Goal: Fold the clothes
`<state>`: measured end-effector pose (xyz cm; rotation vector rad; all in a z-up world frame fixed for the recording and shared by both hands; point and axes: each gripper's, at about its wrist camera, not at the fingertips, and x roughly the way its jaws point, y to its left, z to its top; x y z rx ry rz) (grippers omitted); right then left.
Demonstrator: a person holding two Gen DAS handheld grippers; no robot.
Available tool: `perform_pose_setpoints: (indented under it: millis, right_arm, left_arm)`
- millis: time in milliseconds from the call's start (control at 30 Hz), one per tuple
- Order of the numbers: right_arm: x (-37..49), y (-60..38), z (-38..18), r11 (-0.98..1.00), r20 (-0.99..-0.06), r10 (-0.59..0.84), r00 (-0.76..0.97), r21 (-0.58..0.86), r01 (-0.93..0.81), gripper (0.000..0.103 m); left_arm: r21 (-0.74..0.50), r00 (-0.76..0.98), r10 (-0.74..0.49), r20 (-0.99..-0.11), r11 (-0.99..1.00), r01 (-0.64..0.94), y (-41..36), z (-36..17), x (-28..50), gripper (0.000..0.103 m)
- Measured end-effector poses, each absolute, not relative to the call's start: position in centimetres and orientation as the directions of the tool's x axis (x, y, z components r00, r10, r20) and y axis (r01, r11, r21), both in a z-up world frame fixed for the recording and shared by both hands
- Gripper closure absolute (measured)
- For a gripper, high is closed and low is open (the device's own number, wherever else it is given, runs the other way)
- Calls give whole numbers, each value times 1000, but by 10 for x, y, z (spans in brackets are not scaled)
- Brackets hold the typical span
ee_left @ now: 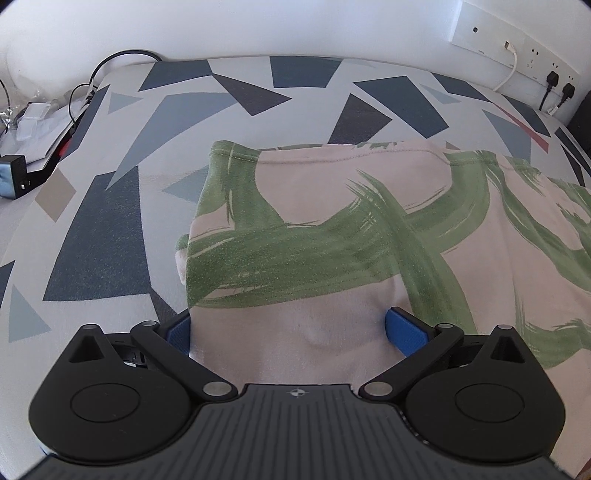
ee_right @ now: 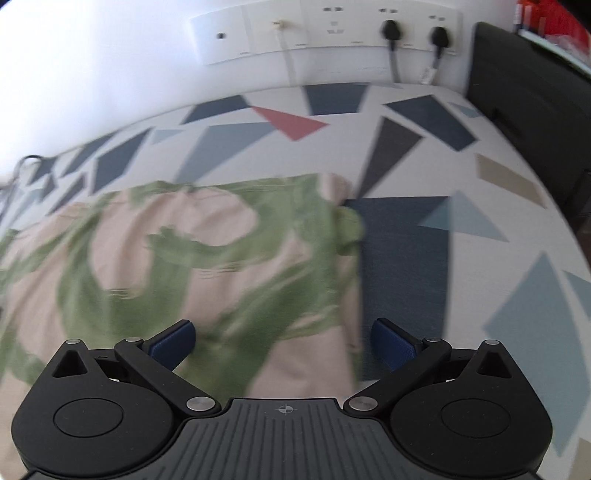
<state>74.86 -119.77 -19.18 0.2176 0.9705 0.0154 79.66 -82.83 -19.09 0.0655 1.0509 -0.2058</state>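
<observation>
A pink garment with green brush strokes (ee_left: pixel 332 229) lies folded on a bed sheet with blue geometric shapes (ee_left: pixel 96 236). My left gripper (ee_left: pixel 288 332) is open over the garment's near left corner; cloth lies between its blue pads (ee_left: pixel 404 332) and covers most of the left pad. In the right wrist view the same garment (ee_right: pixel 192 258) shows blurred. My right gripper (ee_right: pixel 282 341) is open over its near right edge, with one pad (ee_right: pixel 173 341) above the cloth and the other above the sheet (ee_right: pixel 402 266).
A wall socket panel with plugged cables (ee_right: pixel 332 29) runs behind the bed. A black cabinet (ee_right: pixel 528 96) stands at the right. Black cables and small devices (ee_left: pixel 33 129) lie at the bed's left edge.
</observation>
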Motion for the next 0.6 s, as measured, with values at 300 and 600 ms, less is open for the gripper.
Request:
perform_pose_setpoints:
  millis: [300, 600]
  right_arm:
    - [766, -1182, -193, 993, -841, 94, 533, 119, 13, 1]
    - [771, -1170, -198, 998, -836, 40, 548, 60, 19, 1]
  left_arm:
    - [-41, 526, -142, -838, 979, 199, -828, -193, 789, 0]
    - [-33, 555, -124, -822, 985, 171, -829, -194, 782, 0]
